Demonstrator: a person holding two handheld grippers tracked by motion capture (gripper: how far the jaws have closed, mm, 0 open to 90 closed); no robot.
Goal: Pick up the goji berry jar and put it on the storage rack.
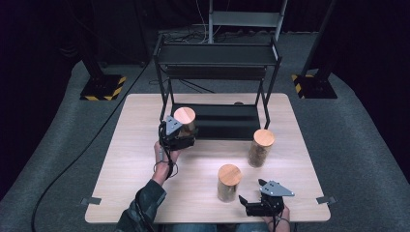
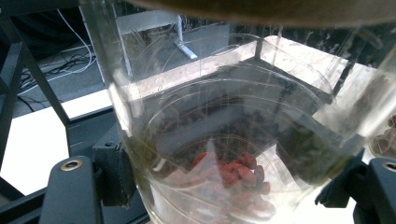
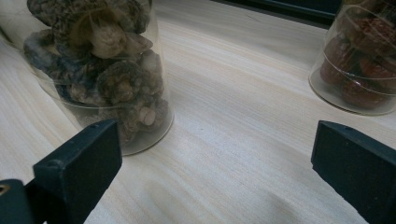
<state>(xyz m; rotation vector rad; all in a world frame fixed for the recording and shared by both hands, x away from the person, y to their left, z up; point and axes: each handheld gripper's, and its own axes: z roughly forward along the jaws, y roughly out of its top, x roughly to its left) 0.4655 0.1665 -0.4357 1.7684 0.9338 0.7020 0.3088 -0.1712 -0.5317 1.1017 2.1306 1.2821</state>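
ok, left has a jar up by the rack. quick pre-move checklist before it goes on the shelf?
1. Grip: left gripper shut on the jar, jaws on both sides in the left gripper view. ok.
2. Lid: wooden lid on. ok.
3. Contents: a few red pieces at the bottom, mostly empty. ok.
4. Lower shelf of the rack: bare beside the jar. ok.
5. Headroom under the upper shelf: cannot tell.
6. Right gripper: open, apart from the mushroom jar and the third jar. ok.
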